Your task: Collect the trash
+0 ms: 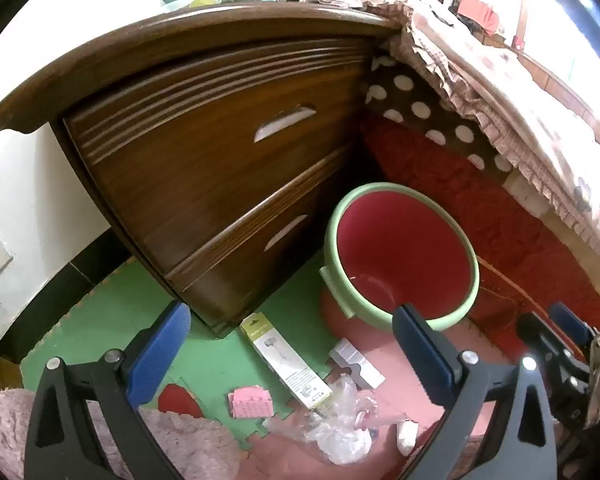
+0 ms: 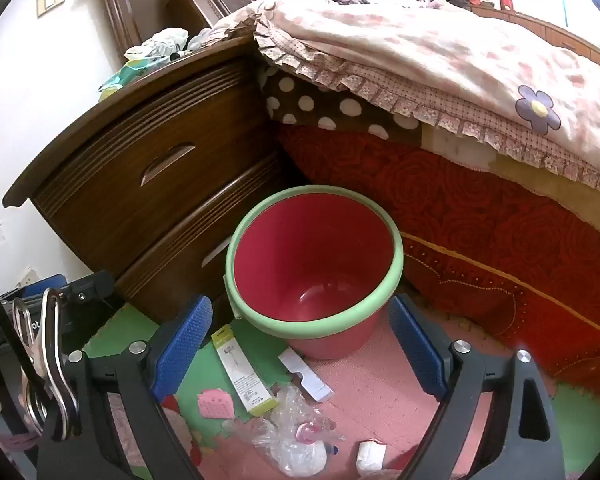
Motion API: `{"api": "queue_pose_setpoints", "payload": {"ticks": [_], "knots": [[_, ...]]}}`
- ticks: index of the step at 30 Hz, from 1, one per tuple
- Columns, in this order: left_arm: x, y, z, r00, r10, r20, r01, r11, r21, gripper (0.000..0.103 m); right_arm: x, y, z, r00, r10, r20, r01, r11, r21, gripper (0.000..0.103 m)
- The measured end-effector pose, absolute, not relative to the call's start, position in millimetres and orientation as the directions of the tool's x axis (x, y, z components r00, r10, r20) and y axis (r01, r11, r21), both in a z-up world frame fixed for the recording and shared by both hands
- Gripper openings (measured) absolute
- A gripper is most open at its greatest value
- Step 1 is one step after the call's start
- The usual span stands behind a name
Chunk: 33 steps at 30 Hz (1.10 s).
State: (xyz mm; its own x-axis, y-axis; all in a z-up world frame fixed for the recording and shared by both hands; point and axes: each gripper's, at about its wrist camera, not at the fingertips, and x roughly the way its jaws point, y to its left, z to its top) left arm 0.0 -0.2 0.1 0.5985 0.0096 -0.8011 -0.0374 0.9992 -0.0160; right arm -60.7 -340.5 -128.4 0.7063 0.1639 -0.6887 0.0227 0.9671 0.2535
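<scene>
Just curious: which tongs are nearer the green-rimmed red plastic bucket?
Likely right: right tongs face the bucket head-on; left tongs hover aside, nearer the brown wooden nightstand.

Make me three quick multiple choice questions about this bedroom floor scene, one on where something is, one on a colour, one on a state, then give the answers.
1. Where does the bin stand?
A. on the bed
B. on the floor between nightstand and bed
C. on the nightstand

2. What colour is the bin's rim?
A. light green
B. black
C. yellow

3. What state is the bin in?
A. tipped over
B. upright and empty
C. upright and full

Answers:
1 B, it stands on the foam mat beside the drawers.
2 A, a green ring tops the red wall.
3 B, its bare bottom shows, and the long white box and clear plastic bag lie outside.
</scene>
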Motion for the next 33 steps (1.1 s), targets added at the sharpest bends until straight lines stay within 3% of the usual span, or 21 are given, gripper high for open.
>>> {"api": "queue_pose_setpoints", "payload": {"ticks": [33], "knots": [[0.2,8.2,1.4,0.598,0.004,-0.801,-0.04,0.999,-0.024,0.103,-60.1,-340.3,-127.9,0.709,0.163,-0.686,0.022,0.967,0.253,0.092]]}}
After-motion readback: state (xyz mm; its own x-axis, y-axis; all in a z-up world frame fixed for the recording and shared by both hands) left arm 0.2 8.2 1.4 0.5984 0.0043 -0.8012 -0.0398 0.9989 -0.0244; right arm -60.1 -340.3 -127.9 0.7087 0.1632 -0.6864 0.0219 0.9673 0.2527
